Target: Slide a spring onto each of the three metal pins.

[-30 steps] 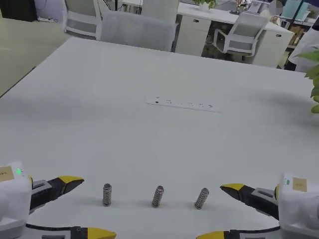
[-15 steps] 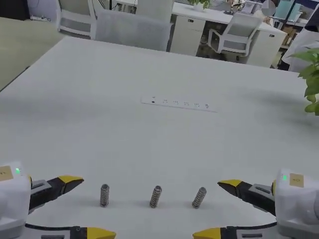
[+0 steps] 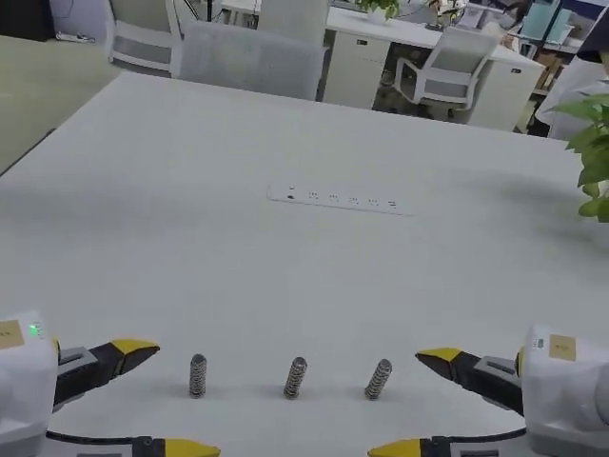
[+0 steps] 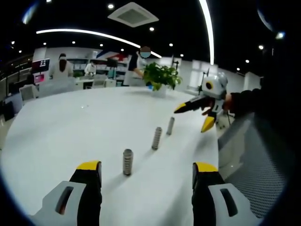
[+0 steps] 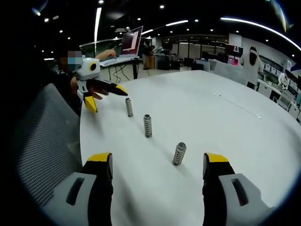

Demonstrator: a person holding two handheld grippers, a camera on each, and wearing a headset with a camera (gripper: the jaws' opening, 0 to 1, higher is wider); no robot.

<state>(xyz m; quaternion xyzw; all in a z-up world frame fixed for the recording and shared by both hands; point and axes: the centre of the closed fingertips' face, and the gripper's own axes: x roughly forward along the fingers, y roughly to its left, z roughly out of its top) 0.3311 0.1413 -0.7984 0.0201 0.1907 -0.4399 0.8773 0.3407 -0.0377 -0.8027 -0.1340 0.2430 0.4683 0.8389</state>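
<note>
Presently on the bench, itemised.

Item: left gripper (image 3: pixel 181 400). Jaws set wide apart, yellow-tipped, holding nothing.

Item: right gripper (image 3: pixel 398 405). Jaws likewise wide apart and holding nothing, tips pointed toward the left gripper's.

Item: left spring (image 3: pixel 198 375). Stands upright on the table (image 3: pixel 285 276), just beyond the left gripper's jaw tips and clear of them. In the left gripper view it sits ahead of the gap between the jaws, nearer the left-hand jaw.

Item: middle spring (image 3: pixel 295 377). Stands between the two pairs of jaws, well apart from both, leaning slightly.

Item: right spring (image 3: pixel 379 379). Leans slightly, just beyond the right gripper's jaw tips, not touching. In the right gripper view it sits ahead of the jaw gap, nearer the right-hand jaw.

Note: the three springs form one row running from one gripper's jaws to the other's. Each shows a small cap at its top; the pin inside cannot be made out.

Item: power strip (image 3: pixel 338 200). Lies flat, far beyond the jaws at mid-table.

Item: plant (image 3: pixel 595 152). At the table's far right edge.

Item: office chair (image 3: pixel 447 76). Past the table's far side.
</note>
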